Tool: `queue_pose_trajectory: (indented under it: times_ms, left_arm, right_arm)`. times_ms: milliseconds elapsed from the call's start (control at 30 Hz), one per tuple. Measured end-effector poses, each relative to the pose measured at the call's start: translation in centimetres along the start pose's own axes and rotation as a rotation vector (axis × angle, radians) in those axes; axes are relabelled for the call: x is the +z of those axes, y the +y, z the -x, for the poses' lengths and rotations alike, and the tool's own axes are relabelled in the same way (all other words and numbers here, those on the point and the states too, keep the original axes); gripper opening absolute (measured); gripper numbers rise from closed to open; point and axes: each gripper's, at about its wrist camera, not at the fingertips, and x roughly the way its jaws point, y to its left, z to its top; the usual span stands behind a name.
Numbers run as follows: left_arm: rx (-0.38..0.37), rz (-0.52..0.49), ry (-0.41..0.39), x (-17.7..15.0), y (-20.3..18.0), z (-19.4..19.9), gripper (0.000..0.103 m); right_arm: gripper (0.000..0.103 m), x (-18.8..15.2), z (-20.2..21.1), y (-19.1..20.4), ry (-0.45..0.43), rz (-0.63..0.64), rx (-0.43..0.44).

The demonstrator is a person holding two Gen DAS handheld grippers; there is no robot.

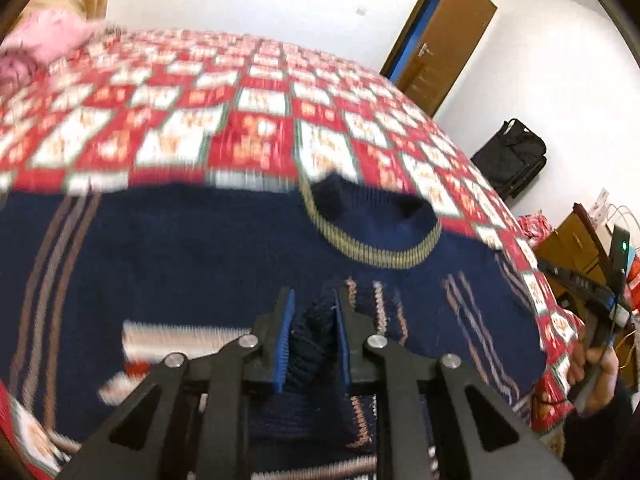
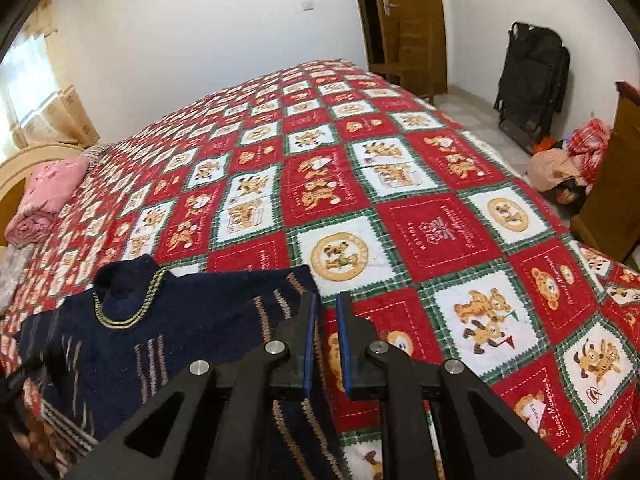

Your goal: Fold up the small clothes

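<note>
Navy knitted sweater with striped collar [image 1: 200, 248] spread on red checked bedspread [image 2: 400, 200]. Left tool [image 1: 314, 340] pinching sweater fold; right tool [image 2: 327, 336] pressed together, apparently empty. Fold under way; next, pinched edge judged to need carrying across.

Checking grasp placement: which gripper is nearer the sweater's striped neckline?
Left. The left gripper pinches knit just below the neckline. The right gripper sits at the sweater's side edge, farther away.

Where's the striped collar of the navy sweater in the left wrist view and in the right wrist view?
Left wrist: collar right of centre, just above the left gripper.
Right wrist: collar lower left, left of the right gripper.
Shared landmark: pink pillow at the left edge.
</note>
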Motion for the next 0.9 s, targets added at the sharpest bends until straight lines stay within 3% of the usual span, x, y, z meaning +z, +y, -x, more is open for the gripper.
queue_pose_trajectory:
  times_ms: [167, 300, 367, 433, 500, 533, 600, 700, 767, 833, 900]
  left_arm:
    - [0.100, -0.045, -0.076, 3.0, 0.8, 0.1, 0.020]
    - [0.199, -0.040, -0.041, 2.9, 3.1, -1.5, 0.022]
    - [0.242, -0.021, 0.018, 2.2, 4.4, -2.6, 0.040]
    - [0.303, -0.021, 0.068, 1.3, 5.3, -3.1, 0.052]
    - [0.314, -0.013, 0.083, 0.9, 6.1, -2.5, 0.068]
    - [0.314, 0.007, 0.075, 0.8, 6.7, -1.7, 0.074]
    - [0.320, 0.041, 0.037, 0.6, 7.1, 0.0, 0.077]
    - [0.334, 0.064, -0.007, -0.3, 7.0, 1.4, 0.080]
    - [0.359, 0.012, 0.016, -1.1, 6.1, 0.4, 0.080]
    - [0.430, -0.032, 0.056, -1.6, 5.6, -1.5, 0.080]
    - [0.436, -0.043, 0.019, -2.2, 5.5, -1.3, 0.082]
  right_arm:
    - [0.011, -1.2, -1.5, 3.6, 0.036, 0.142, 0.019]
    - [0.011, -2.3, -5.7, 3.8, 0.115, 0.125, -0.026]
    - [0.011, -2.1, -6.0, 3.6, 0.056, 0.142, -0.106]
    - [0.011, -1.7, -5.9, 3.1, 0.059, 0.128, -0.174]
    - [0.011, -1.6, -4.7, 2.4, 0.067, 0.073, -0.225]
    - [0.011, -1.7, -3.4, 2.3, 0.057, 0.059, -0.188]
    - [0.011, -2.8, -1.0, 3.1, 0.045, 0.079, -0.089]
    - [0.011, -5.4, 0.9, 5.6, 0.065, 0.163, -0.017]
    - [0.011, -7.6, 1.0, 7.0, 0.105, 0.201, -0.010]
    - [0.011, -9.1, 0.0, 7.4, 0.148, 0.206, -0.038]
    - [0.011, -9.8, 0.0, 7.5, 0.133, 0.198, -0.067]
